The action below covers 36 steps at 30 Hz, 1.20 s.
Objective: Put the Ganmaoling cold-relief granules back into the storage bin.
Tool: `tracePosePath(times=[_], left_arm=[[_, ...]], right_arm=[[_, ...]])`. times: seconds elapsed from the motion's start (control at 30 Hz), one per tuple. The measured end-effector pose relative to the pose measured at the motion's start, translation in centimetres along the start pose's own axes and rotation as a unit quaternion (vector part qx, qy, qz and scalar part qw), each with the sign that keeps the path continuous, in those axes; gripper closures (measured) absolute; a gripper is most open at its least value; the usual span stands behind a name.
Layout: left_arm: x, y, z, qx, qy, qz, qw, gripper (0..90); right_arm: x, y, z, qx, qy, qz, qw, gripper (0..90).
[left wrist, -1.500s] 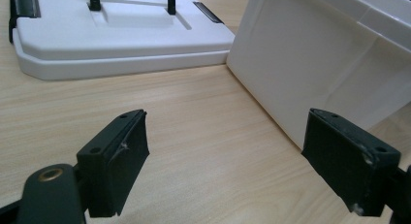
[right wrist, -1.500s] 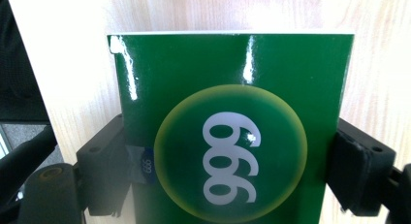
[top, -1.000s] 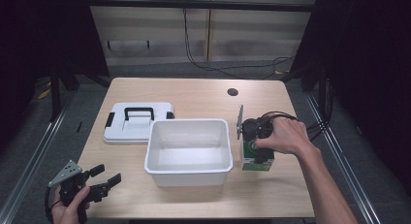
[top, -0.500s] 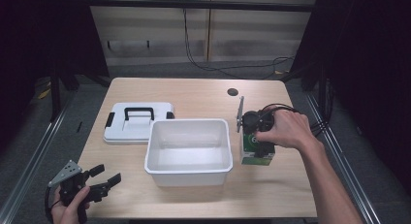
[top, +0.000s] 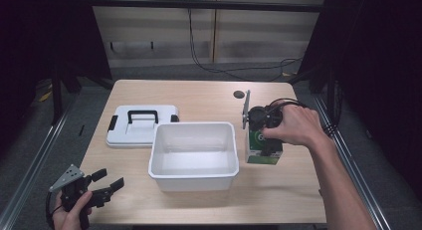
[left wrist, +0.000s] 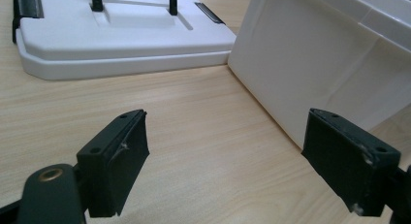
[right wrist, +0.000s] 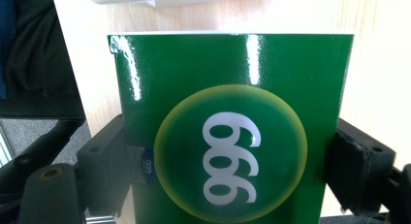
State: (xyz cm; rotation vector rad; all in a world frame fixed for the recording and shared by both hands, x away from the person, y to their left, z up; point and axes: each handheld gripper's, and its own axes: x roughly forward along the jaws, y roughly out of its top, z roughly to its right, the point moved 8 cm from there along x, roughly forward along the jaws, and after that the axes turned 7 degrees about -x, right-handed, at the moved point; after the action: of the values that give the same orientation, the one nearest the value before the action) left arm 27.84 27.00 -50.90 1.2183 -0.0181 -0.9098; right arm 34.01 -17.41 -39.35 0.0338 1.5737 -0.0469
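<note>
A green box (top: 257, 140) with a yellow circle and white digits stands just right of the white bin (top: 193, 127). My right gripper (top: 264, 148) comes down on it from above, jaws pressed against both its sides; the right gripper view shows the green box (right wrist: 232, 122) held between them. My left gripper (top: 110, 182) rests open near the table's front left corner. In the left gripper view its jaws stand wide apart with nothing between them, and the left gripper (left wrist: 228, 161) points toward the bin's wall (left wrist: 329, 64).
A white lid (top: 142, 128) with a black handle and clips lies flat to the left of the bin, also seen as the lid (left wrist: 111, 35) ahead of the left gripper. A round hole (top: 239, 94) marks the table's far right. Metal rails run along both table sides.
The right hand and gripper with the green box have shifted slightly away from the front edge. The left gripper has stayed put.
</note>
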Motion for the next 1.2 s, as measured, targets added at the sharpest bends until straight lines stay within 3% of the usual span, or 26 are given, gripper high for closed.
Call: tracePosePath(times=[0.43,0.7,1.2], left_arm=[[0.0,0.0,0.0,0.0,-0.001,0.001,1.0,16.1],[0.0,0.0,0.0,0.001,-0.001,0.0,1.0,16.1],[0.0,0.0,0.0,0.003,-0.001,0.0,1.0,16.1]], right_arm=[[-2.2,-0.1,0.2,0.01,0.003,0.005,0.9999,15.9],[-4.3,-0.4,0.5,0.015,-0.01,0.011,0.9998,15.9],[-6.0,2.2,0.5,-0.008,-0.014,0.019,0.9997,15.9]])
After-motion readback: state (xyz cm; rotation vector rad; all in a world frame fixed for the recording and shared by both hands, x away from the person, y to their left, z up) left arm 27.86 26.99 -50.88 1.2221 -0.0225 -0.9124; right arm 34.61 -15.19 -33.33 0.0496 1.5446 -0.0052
